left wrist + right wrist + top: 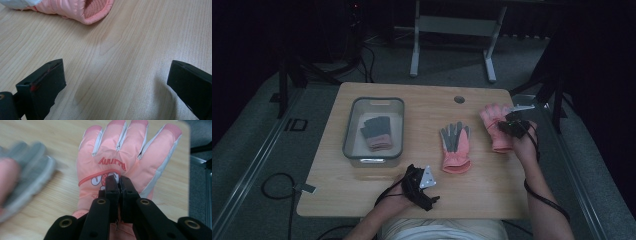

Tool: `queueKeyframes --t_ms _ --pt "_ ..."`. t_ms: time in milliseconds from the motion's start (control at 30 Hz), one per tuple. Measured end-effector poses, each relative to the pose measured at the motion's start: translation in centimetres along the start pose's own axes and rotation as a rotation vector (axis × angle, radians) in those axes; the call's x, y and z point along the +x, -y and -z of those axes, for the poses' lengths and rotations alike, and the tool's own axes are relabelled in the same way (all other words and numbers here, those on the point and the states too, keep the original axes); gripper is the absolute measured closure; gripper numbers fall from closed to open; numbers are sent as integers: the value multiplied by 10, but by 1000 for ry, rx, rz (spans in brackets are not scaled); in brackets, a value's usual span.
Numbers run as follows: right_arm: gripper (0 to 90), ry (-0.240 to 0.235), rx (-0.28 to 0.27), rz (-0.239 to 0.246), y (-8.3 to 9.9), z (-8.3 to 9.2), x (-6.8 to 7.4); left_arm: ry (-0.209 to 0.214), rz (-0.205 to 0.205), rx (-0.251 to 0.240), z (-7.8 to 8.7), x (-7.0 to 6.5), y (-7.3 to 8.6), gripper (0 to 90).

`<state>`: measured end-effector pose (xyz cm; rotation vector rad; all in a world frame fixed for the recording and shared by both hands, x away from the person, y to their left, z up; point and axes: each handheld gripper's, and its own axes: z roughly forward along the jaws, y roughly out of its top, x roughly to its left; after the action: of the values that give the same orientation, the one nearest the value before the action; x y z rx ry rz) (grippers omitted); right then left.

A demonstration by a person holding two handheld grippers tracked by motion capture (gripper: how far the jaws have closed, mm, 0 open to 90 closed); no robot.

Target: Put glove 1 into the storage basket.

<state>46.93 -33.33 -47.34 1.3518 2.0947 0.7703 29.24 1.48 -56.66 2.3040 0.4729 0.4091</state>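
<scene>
I see a light wooden table [362, 197] on grey carpet [262, 150], a white desk frame [452, 30] behind — dim room, dark surroundings.

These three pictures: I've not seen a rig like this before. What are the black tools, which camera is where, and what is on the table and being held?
A person sits at a wooden table with a black two-jaw hand-held gripper in each hand. The wide picture looks down from above; the other two come from cameras riding on each tool, looking along its jaws. The right hand-held gripper is shut on the back of a pink glove at the table's right side. The left hand-held gripper rests near the front edge, jaws wide apart and holding nothing. A second pink glove with a grey palm lies mid-table. A grey bin at the left holds a dark grey and pink glove.
</scene>
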Motion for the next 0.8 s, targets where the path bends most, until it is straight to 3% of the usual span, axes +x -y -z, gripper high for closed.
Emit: queueKeyframes --t_ms 100,167,400,633,800 --pt "864 10 -16 -27 -1 13 2 1 -2 2 0 0 0 11" --pt "864 39 -57 -78 2 36 8 2 -4 3 0 0 0 11" --pt "865 64 -88 -135 13 70 20 0 -1 2 0 0 0 11" --pt "864 55 -102 -168 30 83 28 -2 -12 6 -1 -2 0 11" --pt "864 39 -90 -186 43 78 32 -5 -6 0 -1 -1 0 11"
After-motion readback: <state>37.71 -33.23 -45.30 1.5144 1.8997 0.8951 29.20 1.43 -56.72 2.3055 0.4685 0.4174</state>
